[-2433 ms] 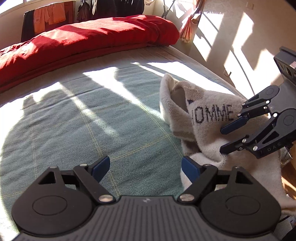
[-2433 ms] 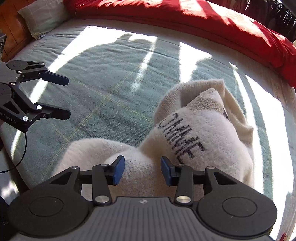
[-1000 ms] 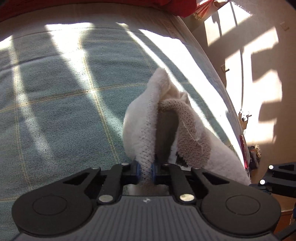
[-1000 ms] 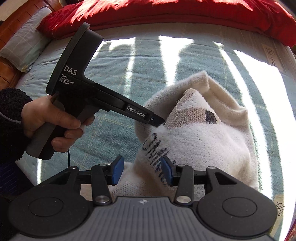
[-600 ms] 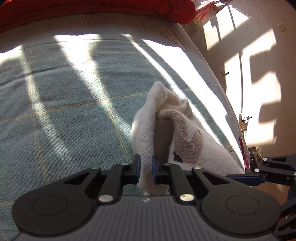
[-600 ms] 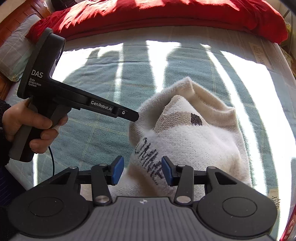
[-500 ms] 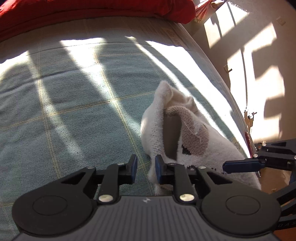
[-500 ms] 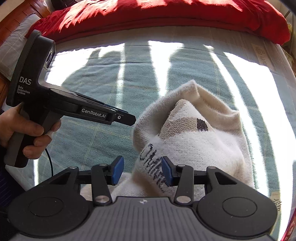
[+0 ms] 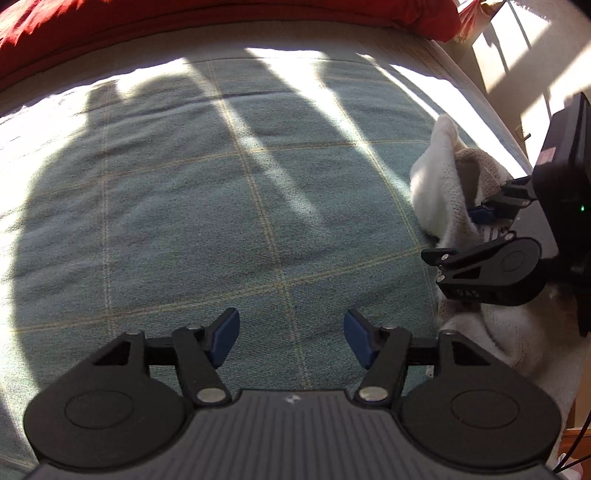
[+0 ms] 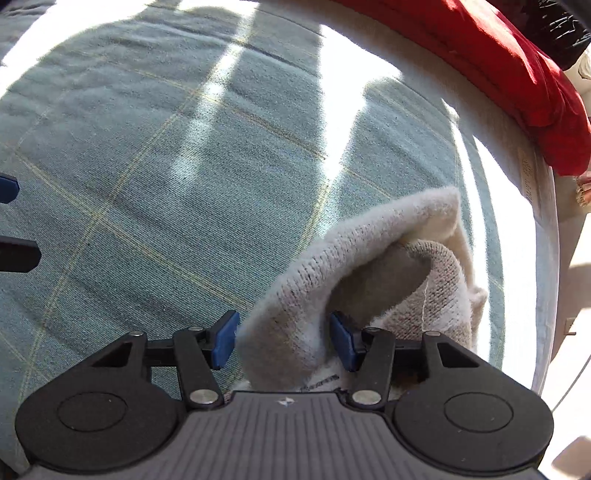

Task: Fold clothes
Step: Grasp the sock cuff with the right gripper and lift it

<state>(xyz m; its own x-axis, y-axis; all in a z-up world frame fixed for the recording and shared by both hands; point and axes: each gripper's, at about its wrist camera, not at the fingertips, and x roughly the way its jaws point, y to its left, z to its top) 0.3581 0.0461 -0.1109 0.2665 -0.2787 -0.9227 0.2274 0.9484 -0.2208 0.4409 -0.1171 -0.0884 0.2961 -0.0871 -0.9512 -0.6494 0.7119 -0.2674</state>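
A crumpled cream knit sweater (image 10: 369,273) lies near the right edge of the bed; it also shows at the right of the left wrist view (image 9: 443,192). My right gripper (image 10: 282,341) is open, its jaws on either side of a raised fold of the sweater's edge. In the left wrist view the right gripper (image 9: 480,229) sits against the sweater. My left gripper (image 9: 291,341) is open and empty over the bare bedspread, to the left of the sweater.
The bed is covered by a teal plaid bedspread (image 9: 221,203) with bands of sunlight. A red duvet (image 9: 184,22) lies along the far side, also in the right wrist view (image 10: 498,62). The bed's right edge (image 10: 546,258) drops to the floor.
My left gripper let go of the sweater's edge, opened wide and drew away to the left. My right gripper moved in and now straddles the sweater's raised fold.
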